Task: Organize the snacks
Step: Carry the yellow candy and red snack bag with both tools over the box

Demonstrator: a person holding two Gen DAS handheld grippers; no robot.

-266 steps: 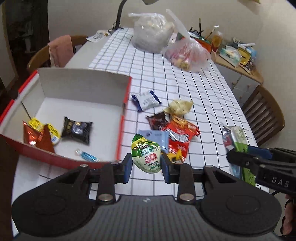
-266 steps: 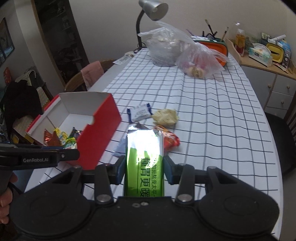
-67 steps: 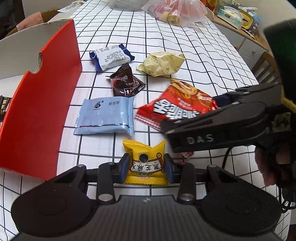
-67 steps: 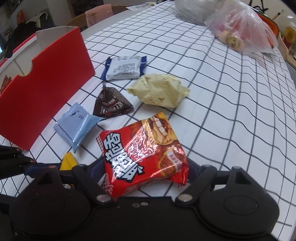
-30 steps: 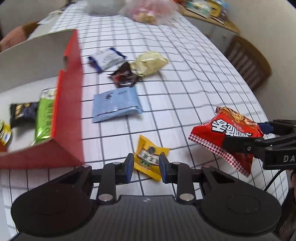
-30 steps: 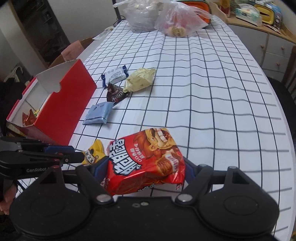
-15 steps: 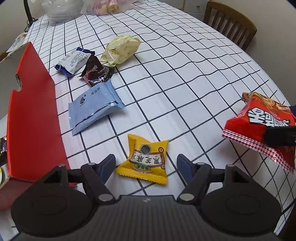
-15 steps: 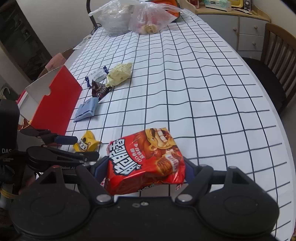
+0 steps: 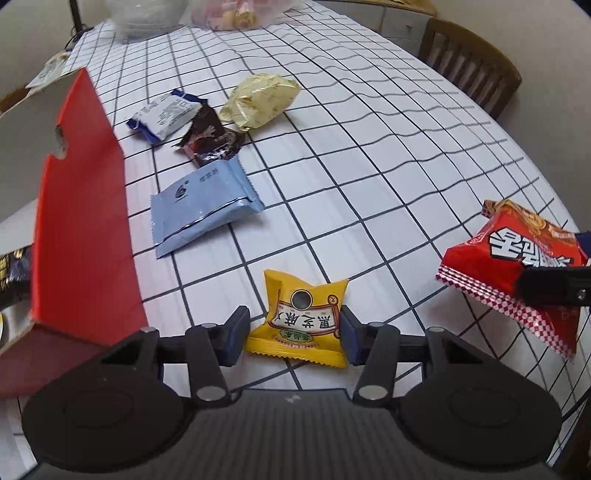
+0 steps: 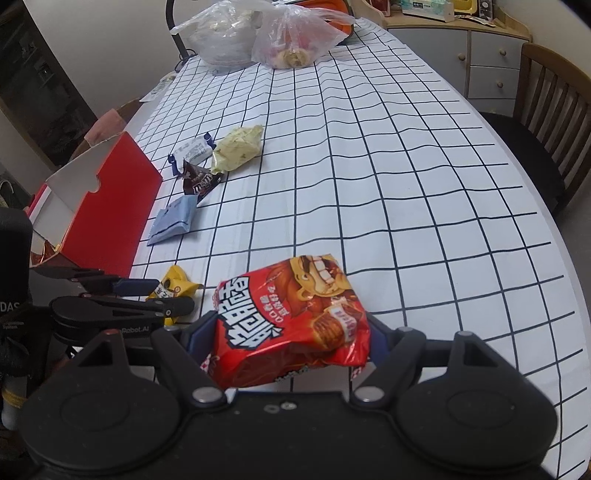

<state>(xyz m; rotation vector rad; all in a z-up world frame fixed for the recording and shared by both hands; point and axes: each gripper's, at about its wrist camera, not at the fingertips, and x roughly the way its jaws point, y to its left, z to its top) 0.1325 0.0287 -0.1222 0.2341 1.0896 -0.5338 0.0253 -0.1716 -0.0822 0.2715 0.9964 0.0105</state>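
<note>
While several packets lie loose on the desk (image 9: 369, 155), our right gripper (image 10: 280, 343) clamps the red snack bag (image 10: 291, 317), and our left gripper's (image 9: 291, 332) jaws have just been narrowing around the yellow packet (image 9: 303, 317) at lower centre, beside the red box (image 9: 85, 229).

Six snack packets (image 9: 207, 210) outside one red box (image 9: 85, 221), two plastic bags (image 10: 295, 33), one chair (image 10: 554, 110).
</note>
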